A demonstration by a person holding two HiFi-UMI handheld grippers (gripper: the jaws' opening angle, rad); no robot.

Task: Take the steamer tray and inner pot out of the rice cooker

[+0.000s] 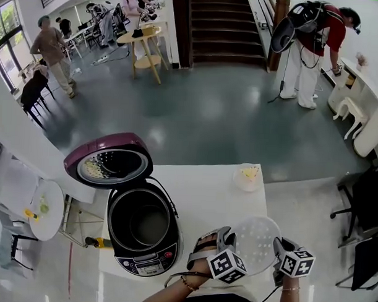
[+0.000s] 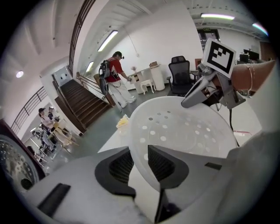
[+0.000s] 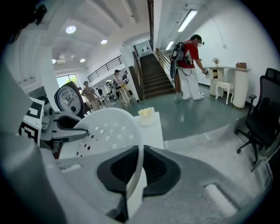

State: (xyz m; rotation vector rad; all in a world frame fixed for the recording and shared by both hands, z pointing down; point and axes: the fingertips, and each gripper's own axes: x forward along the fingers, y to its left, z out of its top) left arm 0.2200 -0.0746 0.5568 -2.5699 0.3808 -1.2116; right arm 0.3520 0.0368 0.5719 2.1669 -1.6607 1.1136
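The white perforated steamer tray [image 1: 255,244] hangs just over the white table [image 1: 200,191], to the right of the rice cooker [image 1: 141,229]. My left gripper [image 1: 228,243] is shut on its left rim and my right gripper [image 1: 277,250] is shut on its right rim. In the left gripper view the tray [image 2: 183,131] passes between the black pads [image 2: 161,164]. In the right gripper view its rim [image 3: 136,175] is clamped between the jaws. The cooker's maroon lid [image 1: 108,160] stands open, and the dark inner pot [image 1: 140,223] sits inside.
A small clear bowl with yellow contents [image 1: 247,176] stands at the table's far right corner. A round white side table [image 1: 43,209] is to the left. A person in red [image 1: 310,46] stands by the stairs, others far left. Black office chairs [image 1: 367,203] are at right.
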